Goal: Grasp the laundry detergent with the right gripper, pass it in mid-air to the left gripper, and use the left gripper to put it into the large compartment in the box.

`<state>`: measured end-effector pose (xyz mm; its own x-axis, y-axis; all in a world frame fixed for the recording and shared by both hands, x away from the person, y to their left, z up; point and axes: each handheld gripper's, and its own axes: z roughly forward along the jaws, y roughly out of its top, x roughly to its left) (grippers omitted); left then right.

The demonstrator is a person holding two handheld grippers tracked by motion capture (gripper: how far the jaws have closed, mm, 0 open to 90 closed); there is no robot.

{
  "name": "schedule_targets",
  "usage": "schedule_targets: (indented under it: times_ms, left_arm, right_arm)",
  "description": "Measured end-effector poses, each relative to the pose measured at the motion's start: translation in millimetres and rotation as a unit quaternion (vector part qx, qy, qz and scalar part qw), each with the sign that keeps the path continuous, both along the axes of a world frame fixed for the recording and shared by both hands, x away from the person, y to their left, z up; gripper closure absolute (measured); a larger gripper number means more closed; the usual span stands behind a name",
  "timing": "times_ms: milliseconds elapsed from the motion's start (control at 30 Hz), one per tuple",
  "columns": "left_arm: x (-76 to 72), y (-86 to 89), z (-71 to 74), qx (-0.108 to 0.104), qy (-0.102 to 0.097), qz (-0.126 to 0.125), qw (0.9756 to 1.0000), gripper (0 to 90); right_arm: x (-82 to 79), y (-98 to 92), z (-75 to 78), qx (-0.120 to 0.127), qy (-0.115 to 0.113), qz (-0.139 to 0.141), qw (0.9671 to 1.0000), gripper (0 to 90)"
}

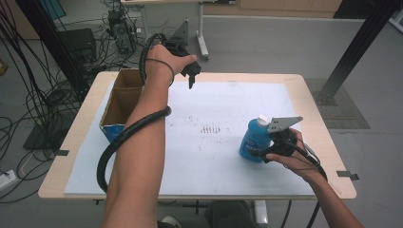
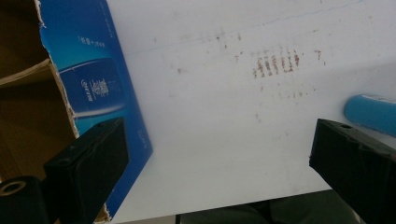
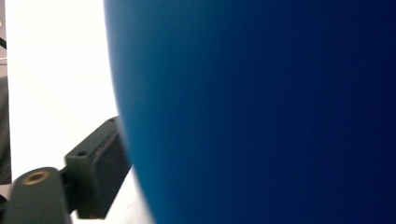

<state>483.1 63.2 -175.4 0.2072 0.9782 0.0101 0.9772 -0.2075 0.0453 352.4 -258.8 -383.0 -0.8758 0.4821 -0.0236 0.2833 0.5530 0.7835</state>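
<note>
A blue bottle with a white cap stands upright on the white mat at the right. My right gripper reaches it from the right, low on its body. In the right gripper view the bottle sits very close, and one black finger lies against its side; the other finger is hidden behind it. My left gripper hangs in the air over the mat's far edge, beside the box. Its jaws stand wide open with nothing between them. The bottle lies far below them.
An open cardboard box with a blue printed side and an inner divider stands at the table's left rear. A faint reddish stain marks the mat's middle. Cables and black frame posts surround the wooden table.
</note>
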Motion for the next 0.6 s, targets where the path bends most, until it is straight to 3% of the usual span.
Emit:
schedule_targets:
  times_ms: [333,600]
  left_arm:
    - [0.0,2.3,-2.0,0.002,0.002,0.003,1.0,5.3]
    - [-0.1,-0.3,-2.7,0.003,0.002,-0.001,1.0,5.3]
  right_arm:
    - [-0.7,-2.3,-4.2,0.001,-0.008,-0.001,1.0,23.2]
    - [-1.4,-2.6,-5.1,-0.001,-0.014,0.0,0.9999,35.1]
